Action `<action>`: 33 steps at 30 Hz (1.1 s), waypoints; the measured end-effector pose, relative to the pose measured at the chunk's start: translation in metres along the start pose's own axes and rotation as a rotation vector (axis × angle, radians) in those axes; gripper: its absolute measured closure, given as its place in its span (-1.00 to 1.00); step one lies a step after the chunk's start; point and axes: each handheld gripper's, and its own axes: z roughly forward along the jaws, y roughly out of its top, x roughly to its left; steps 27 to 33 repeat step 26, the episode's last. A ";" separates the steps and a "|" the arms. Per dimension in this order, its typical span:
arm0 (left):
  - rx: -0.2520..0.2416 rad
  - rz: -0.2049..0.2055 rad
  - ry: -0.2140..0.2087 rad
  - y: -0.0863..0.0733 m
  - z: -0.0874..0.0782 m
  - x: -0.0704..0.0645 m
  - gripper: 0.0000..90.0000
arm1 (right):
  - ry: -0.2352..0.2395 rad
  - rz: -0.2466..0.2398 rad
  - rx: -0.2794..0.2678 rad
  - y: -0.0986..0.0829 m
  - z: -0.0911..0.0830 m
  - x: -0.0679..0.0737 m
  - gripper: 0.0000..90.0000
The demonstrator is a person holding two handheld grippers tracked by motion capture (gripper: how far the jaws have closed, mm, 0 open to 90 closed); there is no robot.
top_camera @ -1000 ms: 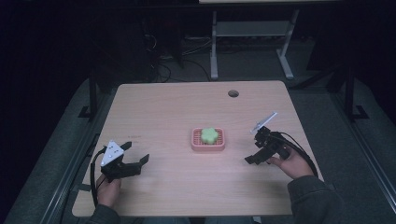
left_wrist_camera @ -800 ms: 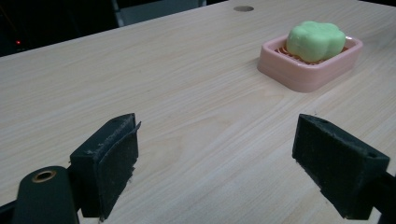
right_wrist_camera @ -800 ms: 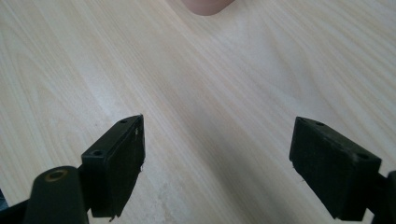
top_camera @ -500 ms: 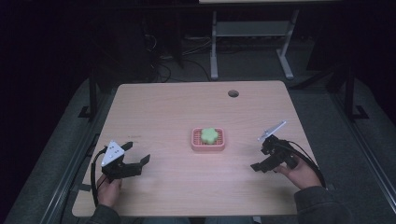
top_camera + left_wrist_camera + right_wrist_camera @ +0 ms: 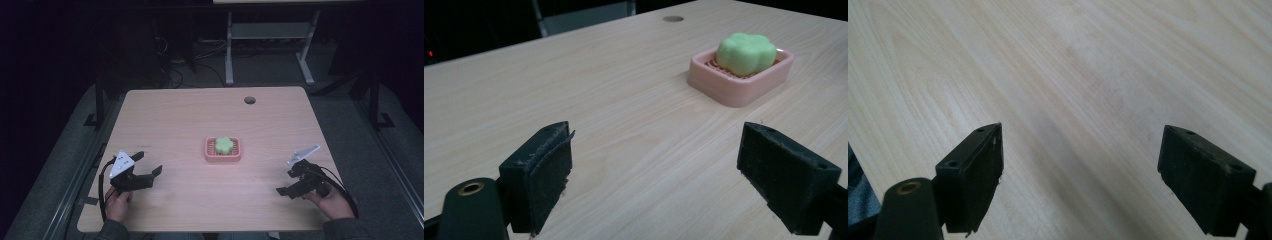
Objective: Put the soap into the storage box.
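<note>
A pink soap dish sits in the middle of the wooden table, holding a green flower-shaped soap. My left gripper rests near the front left, jaws open and empty, well apart from the dish. In the left gripper view the open left gripper faces the dish and the soap ahead to the right. My right gripper is at the front right, open, held by a hand. In the right gripper view the open right gripper frames bare wood.
A round cable hole lies near the table's far edge. Desk legs and cables stand on the dark floor behind the table. Cables trail from both grippers toward the near edge.
My right gripper has drawn back from beside the dish toward the near right corner of the table. The left gripper has stayed put.
</note>
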 end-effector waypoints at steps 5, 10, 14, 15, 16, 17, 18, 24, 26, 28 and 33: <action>0.000 0.021 -0.005 0.001 0.001 -0.003 -0.69 | 0.002 0.018 -0.033 -0.011 0.001 0.004 -0.61; 0.011 0.017 0.000 0.001 0.002 -0.004 -0.69 | -0.002 0.029 -0.061 -0.022 0.001 0.006 -0.61; 0.011 0.023 0.003 0.001 0.002 -0.004 -0.69 | -0.005 0.056 -0.081 -0.031 -0.002 0.006 -0.61; 0.012 0.030 0.000 0.001 0.002 -0.004 -0.69 | -0.005 0.056 -0.081 -0.031 -0.002 0.006 -0.61; 0.012 0.033 -0.001 0.002 0.002 -0.005 -0.69 | -0.009 0.062 -0.091 -0.034 -0.004 0.006 -0.61; 0.012 0.034 -0.003 0.002 0.003 -0.005 -0.69 | -0.010 0.061 -0.097 -0.035 -0.005 0.006 -0.61; 0.012 0.034 -0.003 0.002 0.003 -0.005 -0.69 | -0.010 0.061 -0.097 -0.035 -0.005 0.006 -0.61; 0.022 0.028 -0.006 0.002 0.005 -0.005 -0.69 | -0.046 0.052 -0.135 -0.046 -0.008 0.015 -0.63; 0.027 0.022 -0.010 0.002 0.005 -0.005 -0.69 | -0.044 0.052 -0.144 -0.048 -0.008 0.015 -0.63; 0.027 0.022 -0.010 0.002 0.005 -0.005 -0.69 | -0.044 0.052 -0.144 -0.048 -0.008 0.015 -0.63; 0.027 0.022 -0.010 0.002 0.005 -0.005 -0.69 | -0.044 0.052 -0.144 -0.048 -0.008 0.015 -0.63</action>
